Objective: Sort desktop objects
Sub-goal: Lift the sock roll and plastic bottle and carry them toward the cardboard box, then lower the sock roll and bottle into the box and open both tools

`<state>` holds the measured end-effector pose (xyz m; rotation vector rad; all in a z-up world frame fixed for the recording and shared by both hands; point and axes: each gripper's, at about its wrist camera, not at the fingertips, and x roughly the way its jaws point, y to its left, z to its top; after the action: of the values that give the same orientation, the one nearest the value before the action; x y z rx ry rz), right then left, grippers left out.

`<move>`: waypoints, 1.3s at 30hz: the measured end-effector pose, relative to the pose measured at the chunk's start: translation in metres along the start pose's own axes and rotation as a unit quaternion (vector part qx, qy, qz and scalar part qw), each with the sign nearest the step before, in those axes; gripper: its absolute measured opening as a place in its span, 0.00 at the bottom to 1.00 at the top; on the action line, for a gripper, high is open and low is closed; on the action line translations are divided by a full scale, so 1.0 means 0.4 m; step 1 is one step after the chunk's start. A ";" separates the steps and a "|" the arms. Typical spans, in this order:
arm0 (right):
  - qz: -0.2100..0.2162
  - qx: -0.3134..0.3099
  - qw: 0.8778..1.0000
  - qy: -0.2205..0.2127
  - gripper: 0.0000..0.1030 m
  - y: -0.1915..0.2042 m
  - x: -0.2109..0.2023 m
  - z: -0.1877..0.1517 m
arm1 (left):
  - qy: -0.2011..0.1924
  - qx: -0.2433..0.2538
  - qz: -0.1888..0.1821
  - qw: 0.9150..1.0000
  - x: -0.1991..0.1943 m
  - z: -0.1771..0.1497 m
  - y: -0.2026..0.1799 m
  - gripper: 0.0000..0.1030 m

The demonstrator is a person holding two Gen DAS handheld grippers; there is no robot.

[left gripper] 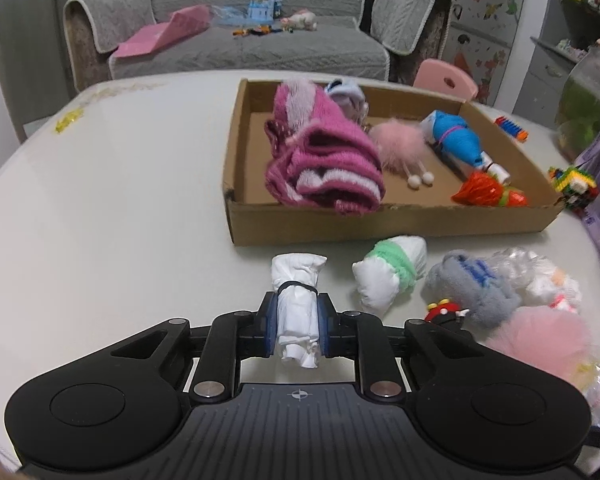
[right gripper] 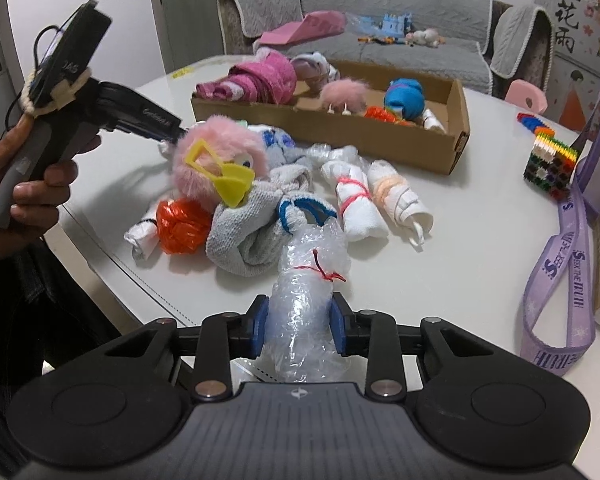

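My left gripper (left gripper: pixel 298 324) is shut on a white cloth roll tied with a black band (left gripper: pixel 297 300), held just above the white table (left gripper: pixel 120 208). My right gripper (right gripper: pixel 299 328) is shut on a clear bubble-wrap bundle tied with red string (right gripper: pixel 306 280). A cardboard tray (left gripper: pixel 388 222) lies ahead in the left wrist view, holding a magenta knit piece (left gripper: pixel 320 160), a pink pompom (left gripper: pixel 396 142), a blue bundle (left gripper: pixel 456 138) and an orange bundle (left gripper: pixel 486 192). The same cardboard tray (right gripper: pixel 380 146) shows in the right wrist view. The left gripper's handle (right gripper: pixel 100 112) is held by a hand (right gripper: pixel 28 196) at the left.
Loose on the table: a white roll with a green band (left gripper: pixel 392 276), a grey sock (right gripper: pixel 260 236), a pink fluffy toy (right gripper: pixel 216 152), an orange ball (right gripper: pixel 180 224), two white rolls (right gripper: pixel 376 200). A block cube (right gripper: pixel 552 168) and purple lanyard (right gripper: pixel 560 280) lie right. A sofa (left gripper: pixel 240 40) stands behind.
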<state>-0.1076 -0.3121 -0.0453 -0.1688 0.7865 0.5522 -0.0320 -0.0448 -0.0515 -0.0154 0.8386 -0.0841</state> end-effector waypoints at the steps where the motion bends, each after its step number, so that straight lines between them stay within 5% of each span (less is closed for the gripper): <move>1: 0.000 0.001 1.000 -0.002 0.28 -0.001 -0.005 0.000 | -0.004 0.000 0.000 1.000 -0.014 0.002 0.003 0.24; 11: -0.001 0.021 0.999 -0.041 0.28 -0.047 -0.082 0.036 | -0.047 0.016 -0.005 0.999 -0.154 0.059 0.039 0.24; 19: -0.013 0.016 0.996 -0.091 0.28 -0.094 -0.124 0.147 | -0.062 0.014 -0.025 0.998 -0.181 0.145 0.044 0.24; 29: -0.003 -0.012 0.992 -0.125 0.28 -0.167 -0.057 0.358 | -0.049 0.037 -0.081 0.995 -0.089 0.303 -0.088 0.24; 39: 0.014 -0.029 0.997 -0.069 0.28 -0.222 0.154 0.458 | 0.015 0.045 -0.078 0.996 0.121 0.332 -0.169 0.24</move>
<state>0.0890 -0.2992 0.0343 -0.1714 0.6401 0.6071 0.0943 -0.1187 0.0046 0.0057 0.8629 -0.2702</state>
